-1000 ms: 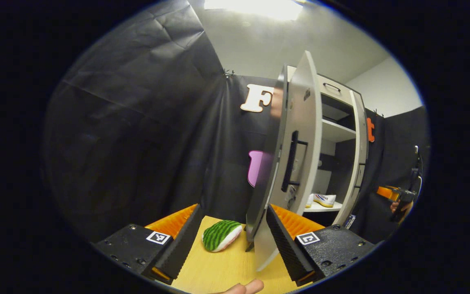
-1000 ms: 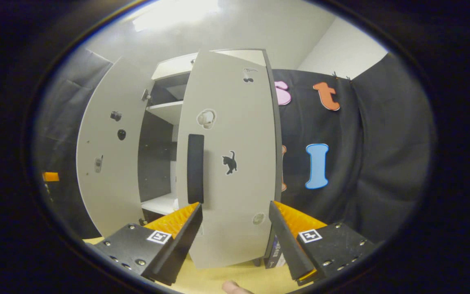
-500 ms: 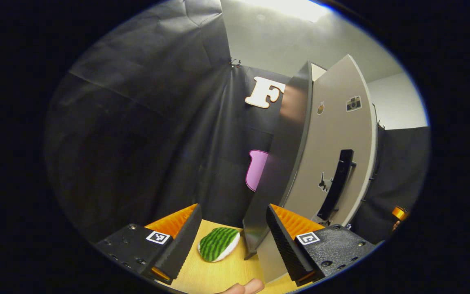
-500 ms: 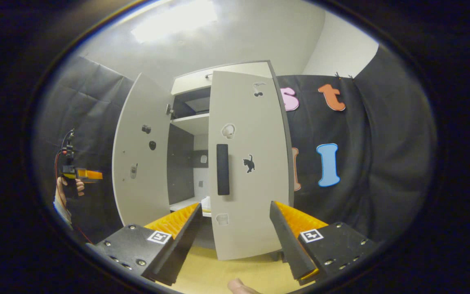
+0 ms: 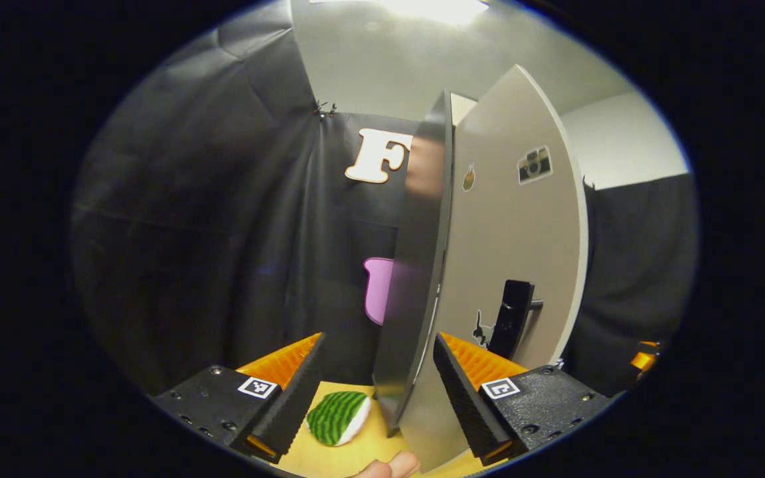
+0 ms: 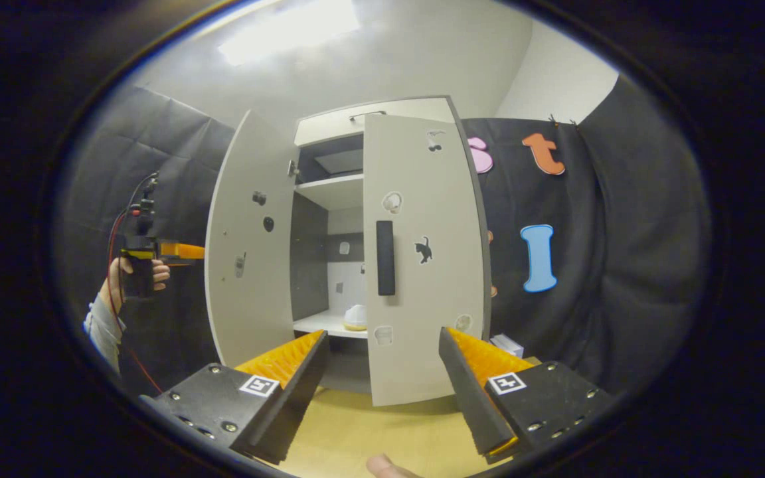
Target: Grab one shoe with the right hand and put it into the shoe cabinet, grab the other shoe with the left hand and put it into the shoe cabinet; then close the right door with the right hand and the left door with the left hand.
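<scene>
Left gripper view: left gripper (image 5: 377, 388) spread wide, gripping nothing; the left door's (image 5: 416, 279) edge stands between its fingers, contact not discernible. A green striped item (image 5: 336, 417) lies on the wooden table (image 5: 329, 458) beside that door.

Right gripper view: right gripper (image 6: 382, 385) wide, empty, facing the shoe cabinet (image 6: 356, 219). Right door (image 6: 425, 259) nearly shut; left door ajar. One shoe (image 6: 356, 317) sits on the cabinet's lower shelf. A hand (image 6: 133, 272) holds the left gripper left of the cabinet.

No readable writing on the cabinet doors (image 6: 422, 265), only picture stickers; square coded markers (image 6: 259, 385) atop each gripper's finger blocks, nothing legible there.
</scene>
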Available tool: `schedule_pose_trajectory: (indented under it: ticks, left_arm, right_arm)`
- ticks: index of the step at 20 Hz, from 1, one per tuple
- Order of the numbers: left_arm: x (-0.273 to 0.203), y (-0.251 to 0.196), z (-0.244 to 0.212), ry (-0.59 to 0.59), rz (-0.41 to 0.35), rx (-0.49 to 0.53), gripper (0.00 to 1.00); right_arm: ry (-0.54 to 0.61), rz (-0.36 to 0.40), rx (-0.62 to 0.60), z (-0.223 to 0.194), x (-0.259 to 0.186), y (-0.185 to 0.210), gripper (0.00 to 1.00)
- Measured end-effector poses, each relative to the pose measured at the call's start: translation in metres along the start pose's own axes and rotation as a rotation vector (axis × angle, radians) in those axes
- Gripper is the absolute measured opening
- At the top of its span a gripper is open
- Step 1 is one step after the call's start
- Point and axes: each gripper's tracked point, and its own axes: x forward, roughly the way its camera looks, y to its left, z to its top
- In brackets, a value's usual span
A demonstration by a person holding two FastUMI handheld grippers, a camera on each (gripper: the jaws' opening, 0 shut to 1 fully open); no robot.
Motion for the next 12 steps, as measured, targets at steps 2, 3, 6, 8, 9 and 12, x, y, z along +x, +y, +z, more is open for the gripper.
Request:
schedule_pose_trajectory:
  ticks: [2,3,6,8,9,12]
  left_arm:
    - [0.006,-0.024,-0.006,0.039,-0.013,0.006,0.93]
    - [0.010,-0.030,-0.007,0.037,0.005,0.007,0.96]
    - [0.017,-0.046,-0.002,0.037,-0.001,0.014,0.91]
    - [0.029,-0.061,0.001,0.043,-0.029,0.023,0.99]
    - [0.035,-0.067,0.001,0.048,-0.038,0.023,0.88]
    - [0.051,-0.072,-0.005,0.060,0.006,0.059,0.93]
  right_arm:
    - [-0.004,0.002,-0.011,-0.004,-0.004,0.004,0.99]
    - [-0.005,0.007,-0.018,-0.006,-0.008,0.007,0.99]
    - [-0.015,0.015,-0.029,-0.007,-0.018,0.010,0.99]
    - [-0.032,0.006,-0.025,-0.006,-0.022,0.005,0.99]
    - [-0.036,0.003,-0.020,-0.006,-0.022,0.004,0.99]
    - [-0.029,-0.006,-0.012,-0.011,-0.024,-0.005,0.99]
